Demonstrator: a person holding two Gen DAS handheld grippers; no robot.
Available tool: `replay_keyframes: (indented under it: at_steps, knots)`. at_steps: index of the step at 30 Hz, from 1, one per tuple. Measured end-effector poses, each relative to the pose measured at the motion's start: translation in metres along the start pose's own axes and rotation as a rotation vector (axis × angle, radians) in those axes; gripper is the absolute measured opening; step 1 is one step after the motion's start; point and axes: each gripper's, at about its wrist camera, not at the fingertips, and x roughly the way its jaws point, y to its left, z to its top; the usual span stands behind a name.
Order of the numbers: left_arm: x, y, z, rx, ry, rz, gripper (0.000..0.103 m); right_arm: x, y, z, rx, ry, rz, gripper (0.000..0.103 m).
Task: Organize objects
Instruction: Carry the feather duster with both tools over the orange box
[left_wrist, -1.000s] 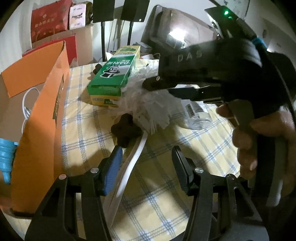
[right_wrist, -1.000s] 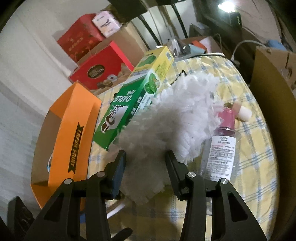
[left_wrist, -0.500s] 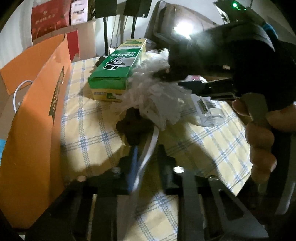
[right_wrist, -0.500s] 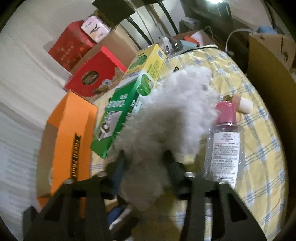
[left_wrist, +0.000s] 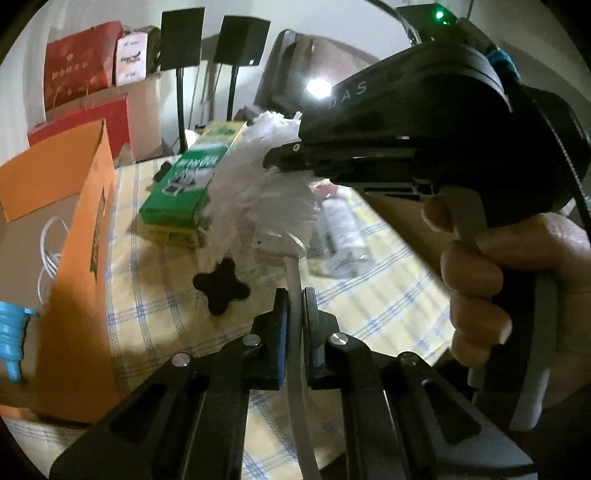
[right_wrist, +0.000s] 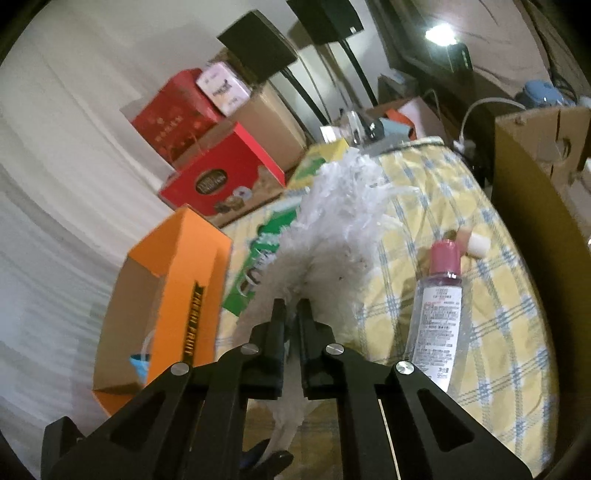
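A: Eyes on the white duster (left_wrist: 258, 184), its fluffy head up off the yellow checked tablecloth (left_wrist: 369, 314), and both tools are on it!

B: That's right. The left gripper (left_wrist: 294, 306) is clamped tight on the duster's pale flat handle (left_wrist: 295, 350), which runs straight down between its fingers.

A: And the right gripper (right_wrist: 291, 314)?

B: Closed into the fluff at the base of the head; white strands bulge out on both sides of the fingers. From the left camera you see that tool's black body, held in the person's right hand (left_wrist: 517, 295), reaching in from the right.

A: What's around it?

B: Just behind the duster lies a green toothpaste box (left_wrist: 184, 184). To the right, flat on the cloth, a clear bottle with a pink cap (right_wrist: 439, 310), and a small cream-tipped tube (right_wrist: 472, 240) just beyond that cap.

A: On the left?

B: An orange cardboard box (right_wrist: 177, 295), open-topped, standing at the table's edge. A small black cross-shaped piece (left_wrist: 221, 288) sits on the cloth between it and the handle.
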Motion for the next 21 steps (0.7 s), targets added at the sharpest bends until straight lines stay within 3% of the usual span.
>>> replay_keyframes:
  at_steps: [6, 21]
  knots:
    - [-0.036, -0.004, 0.014, -0.003, -0.048, -0.035, 0.006, -0.025, 0.023, 0.011, -0.043, -0.043, 0.020, 0.004]
    - [-0.097, 0.029, 0.024, -0.001, -0.120, 0.045, 0.006, -0.033, 0.096, 0.019, -0.134, -0.051, 0.103, 0.003]
